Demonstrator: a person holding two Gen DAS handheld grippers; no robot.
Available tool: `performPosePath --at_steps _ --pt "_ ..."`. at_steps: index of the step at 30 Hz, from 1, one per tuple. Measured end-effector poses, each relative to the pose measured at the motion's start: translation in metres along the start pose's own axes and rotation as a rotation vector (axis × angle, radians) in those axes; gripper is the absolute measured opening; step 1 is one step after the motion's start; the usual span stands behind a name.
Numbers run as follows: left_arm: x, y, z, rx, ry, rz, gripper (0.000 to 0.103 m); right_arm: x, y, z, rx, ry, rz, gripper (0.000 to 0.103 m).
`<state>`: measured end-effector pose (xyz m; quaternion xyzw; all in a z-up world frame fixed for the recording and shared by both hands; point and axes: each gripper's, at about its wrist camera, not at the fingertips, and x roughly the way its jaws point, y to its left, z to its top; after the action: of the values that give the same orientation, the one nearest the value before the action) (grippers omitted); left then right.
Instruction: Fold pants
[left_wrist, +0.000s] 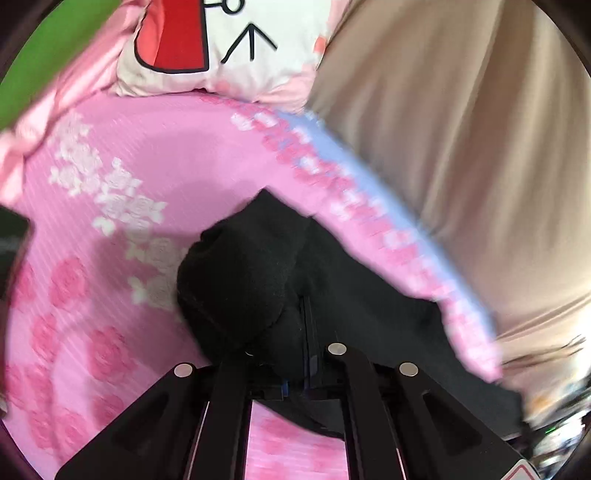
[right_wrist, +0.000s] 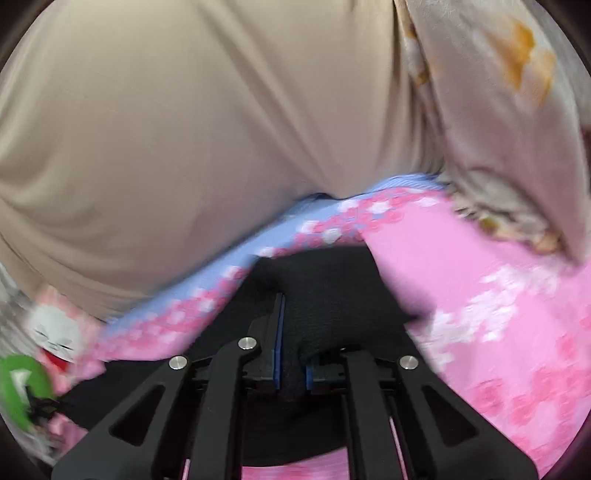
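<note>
While both grippers, left (left_wrist: 291, 350) and right (right_wrist: 293, 354), keep jaws clamped on black pants (left_wrist: 236, 273), the fabric hangs over the pink bed sheet (left_wrist: 110, 229), ready for folding

Lighting: bright, even and diffuse in both wrist views, no glare. Shadows: soft grey patch on the pink floral sheet (left_wrist: 122, 206), just left of the black pants (left_wrist: 236, 280). Blur: motion smear along the sheet's blue border; pants show little surface detail. Distortion: strong fisheye bending, dark vignette in the corners.
</note>
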<state>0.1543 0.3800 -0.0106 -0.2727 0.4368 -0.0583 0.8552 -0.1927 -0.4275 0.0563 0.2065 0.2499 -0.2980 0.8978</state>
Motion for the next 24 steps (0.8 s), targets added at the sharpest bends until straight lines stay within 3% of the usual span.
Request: performPosePath --at_steps 1,3,5,6,8,11,14,16,19,21,24 --pt "0.014 0.001 -0.004 0.024 0.044 0.069 0.006 0.02 -0.011 -0.009 0.012 0.078 -0.032 0.013" --pt "0.02 0.006 -0.014 0.025 0.056 0.092 0.013 0.045 -0.038 -0.034 0.073 0.189 -0.069 0.016" --pt "0.007 0.008 -0.02 0.012 0.015 0.09 0.016 0.034 -0.05 -0.045 0.101 0.146 -0.068 0.032" --pt "0.001 0.009 -0.023 0.0 0.004 0.094 0.027 0.02 -0.052 -0.048 0.102 0.108 -0.099 0.041" --pt "-0.017 0.012 -0.032 -0.029 -0.034 0.172 0.043 0.001 -0.05 -0.049 0.084 0.059 -0.127 0.041" --pt "-0.049 0.007 -0.054 -0.022 -0.089 0.224 0.044 -0.03 -0.027 -0.049 0.027 -0.008 -0.127 0.041" --pt "-0.07 -0.013 -0.069 -0.005 -0.102 0.146 0.044 -0.035 0.031 -0.047 -0.07 0.001 0.03 0.041" --pt "-0.073 -0.041 -0.074 0.056 -0.112 0.102 0.044 -0.022 0.093 -0.052 -0.185 0.051 0.146 0.04" --pt "-0.063 -0.092 -0.08 0.185 -0.115 0.067 0.046 0.014 0.188 -0.072 -0.3 0.169 0.339 0.039" --pt "-0.049 -0.116 -0.087 0.248 -0.112 0.054 0.058 0.046 0.257 -0.092 -0.374 0.267 0.444 0.037" --pt "-0.016 -0.144 -0.104 0.329 -0.069 0.057 0.058 0.093 0.349 -0.127 -0.489 0.382 0.502 0.034"
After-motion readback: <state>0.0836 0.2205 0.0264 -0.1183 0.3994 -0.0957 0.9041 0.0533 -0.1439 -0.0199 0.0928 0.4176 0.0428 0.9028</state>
